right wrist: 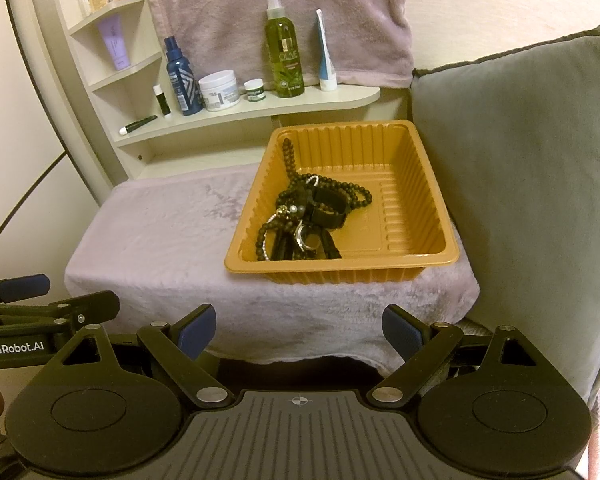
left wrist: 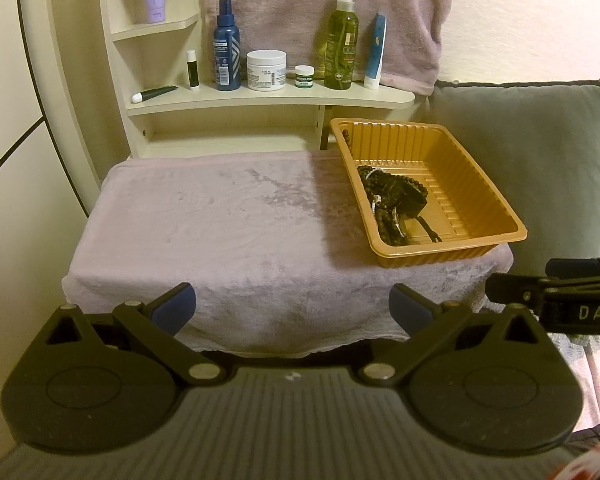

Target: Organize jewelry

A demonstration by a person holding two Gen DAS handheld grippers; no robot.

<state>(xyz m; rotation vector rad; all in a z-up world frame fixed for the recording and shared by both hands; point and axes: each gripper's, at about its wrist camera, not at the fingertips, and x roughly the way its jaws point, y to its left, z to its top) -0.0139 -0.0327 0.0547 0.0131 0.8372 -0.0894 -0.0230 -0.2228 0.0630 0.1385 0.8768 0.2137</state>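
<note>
A: Claws?
B: I'm holding both spread wide, pinching nothing: left gripper (left wrist: 292, 310), right gripper (right wrist: 299, 330).
A: Jewelry?
B: Tangled dark bead jewelry (right wrist: 310, 216) is lying inside the ribbed orange plastic tray (right wrist: 416, 258), sitting on the lilac fleece-covered table (right wrist: 160, 236).

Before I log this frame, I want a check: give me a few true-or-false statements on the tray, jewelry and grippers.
1. The jewelry lies in the tray. True.
2. The tray sits at the towel's left end. False: it sits at the right end of the towel, beside the cushion.
3. The right gripper holds a bracelet. False: it is open and holds nothing.
4. The left gripper is open. True.
5. Bottles stand on the shelf behind. True.
</note>
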